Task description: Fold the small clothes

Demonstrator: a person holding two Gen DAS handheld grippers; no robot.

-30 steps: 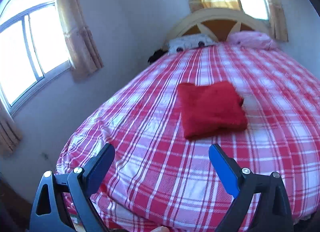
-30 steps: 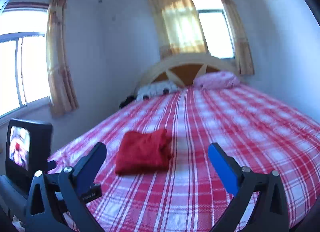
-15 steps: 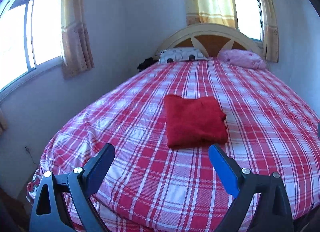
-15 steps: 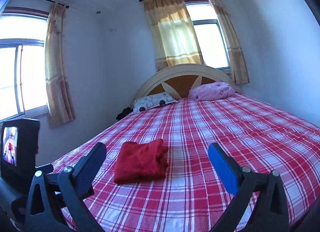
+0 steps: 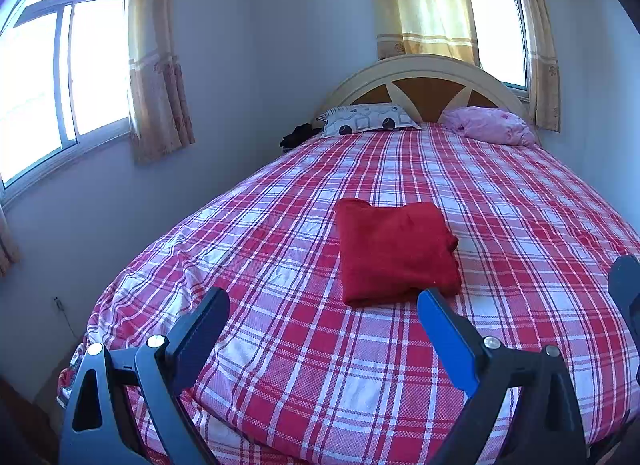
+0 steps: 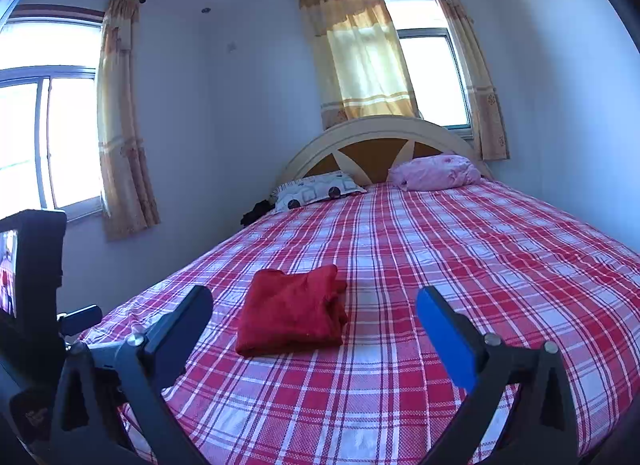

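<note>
A red garment lies folded into a neat rectangle on the red-and-white checked bed, near its foot. In the right wrist view the same red garment sits left of centre on the bed. My left gripper hangs open above the foot of the bed, short of the garment, with nothing between its blue-padded fingers. My right gripper is open too, held back from the garment and empty. The left gripper's body with its small screen shows at the left edge of the right wrist view.
Two pillows lean by the arched headboard: a patterned white one and a pink one. A dark item lies at the bed's far left corner. Curtained windows line the left and back walls.
Both grippers have drawn back and tilted up from the bed, so the garment looks farther away. The garment itself has stayed put, folded. Both grippers remain open.
</note>
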